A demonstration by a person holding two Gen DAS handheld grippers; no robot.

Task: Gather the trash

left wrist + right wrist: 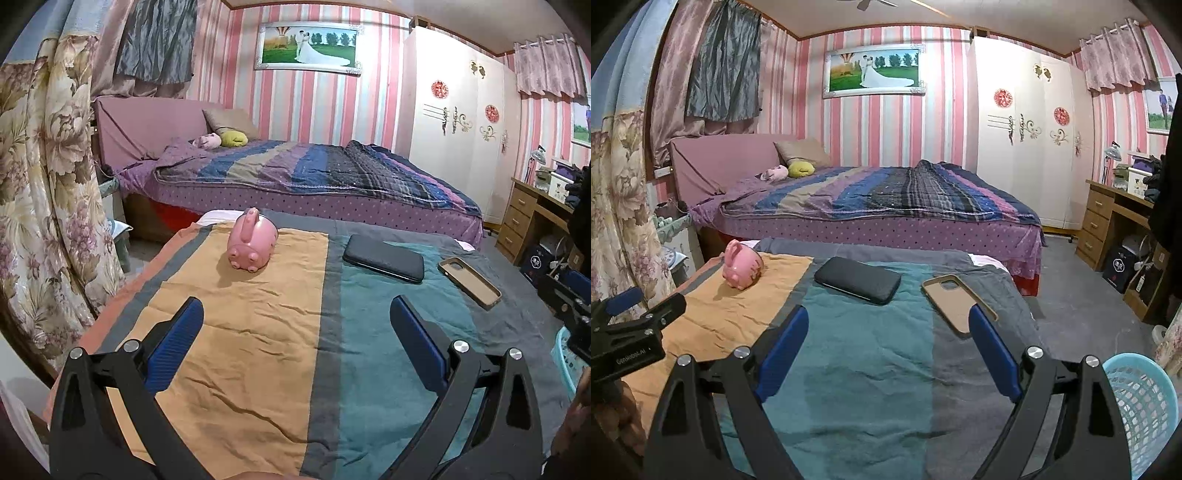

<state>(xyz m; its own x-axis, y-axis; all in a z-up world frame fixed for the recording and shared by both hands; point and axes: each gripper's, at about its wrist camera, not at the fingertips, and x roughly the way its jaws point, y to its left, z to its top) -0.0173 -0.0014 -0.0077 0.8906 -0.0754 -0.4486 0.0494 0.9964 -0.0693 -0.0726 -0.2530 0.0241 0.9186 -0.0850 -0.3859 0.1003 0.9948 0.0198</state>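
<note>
I hold my left tool point(295, 317) and my right tool point(888, 325) low over the near edge of a worktop point(871, 354) draped in a striped cloth, both released, jaws spread wide with nothing between them. A pink piggy bank point(253, 242) lies tipped near the far left corner. A dark phone point(857, 280) lies flat at the middle of the far edge, and an empty phone case point(956, 302) lies face up toward the right edge. A pale blue mesh basket point(1141, 410) stands just off the near right corner, probably for the trash. I make out no obvious trash on the cloth; the basket's inside is cut off
</note>
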